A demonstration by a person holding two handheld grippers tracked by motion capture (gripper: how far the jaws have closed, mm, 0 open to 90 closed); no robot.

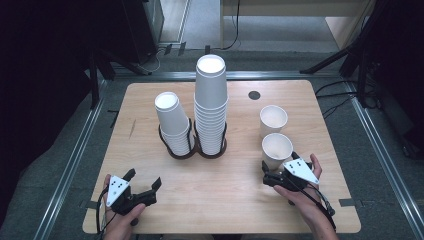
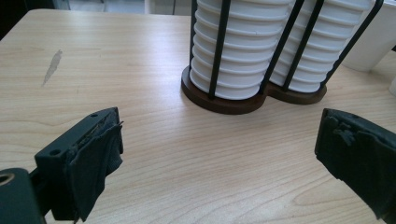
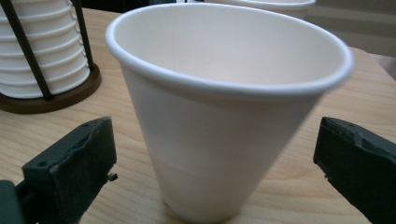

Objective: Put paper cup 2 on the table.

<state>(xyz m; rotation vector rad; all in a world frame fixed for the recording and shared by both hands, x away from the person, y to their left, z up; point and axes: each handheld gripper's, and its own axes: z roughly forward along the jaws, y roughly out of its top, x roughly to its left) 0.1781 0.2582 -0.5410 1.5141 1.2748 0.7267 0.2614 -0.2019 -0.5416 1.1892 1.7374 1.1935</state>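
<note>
The table (image 1: 150, 210) carries a holder (image 1: 197, 150) near its middle with two stacks of upturned cups, the taller stack (image 1: 211, 100) beside the shorter, leaning stack (image 1: 172, 122); in both gripper views the stacks are cut off at the top. Toward the right edge two cups stand upright: the far cup (image 1: 273, 120) and, just in front of it, the near cup (image 1: 276, 149). The right hand (image 1: 307, 192) lies low by the front right corner, its right gripper (image 3: 215, 158) level and aimed at the near cup, jaws spread wide to either side of it, pads clear of the wall. The left hand (image 1: 120, 220) rests at the front left corner, partly cut off by the frame; the left gripper (image 2: 219, 158) gapes over bare wood, holding nothing.
</note>
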